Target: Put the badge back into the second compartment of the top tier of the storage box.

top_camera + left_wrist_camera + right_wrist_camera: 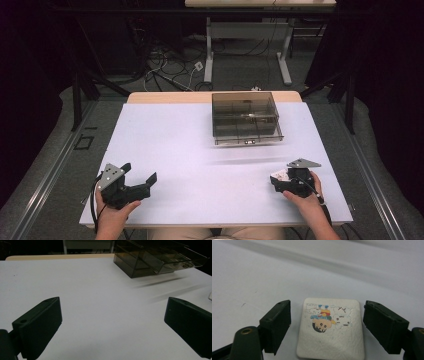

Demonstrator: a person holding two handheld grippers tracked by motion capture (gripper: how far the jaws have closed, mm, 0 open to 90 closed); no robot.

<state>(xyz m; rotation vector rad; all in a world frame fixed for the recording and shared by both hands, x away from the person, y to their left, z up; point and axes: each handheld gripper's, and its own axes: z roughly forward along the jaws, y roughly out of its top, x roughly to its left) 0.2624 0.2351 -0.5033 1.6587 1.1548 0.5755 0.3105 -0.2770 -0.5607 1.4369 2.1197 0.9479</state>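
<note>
A small white square pad (332,340) with a cartoon print lies flat on the white table (190,150) at the front right. My right gripper (327,305) points down at it, one jaw on each side, with a narrow gap between each pad and the square's edges. In the high view the square (279,174) peeks out just left of that gripper (282,181). My left gripper (140,172) rests at the front left with its jaws wide apart and nothing between them (113,302).
A smoky see-through drawer box (245,117) stands at the back of the table, right of centre, with its lower drawer pulled out toward me (150,260). Table legs and cables lie on the floor beyond.
</note>
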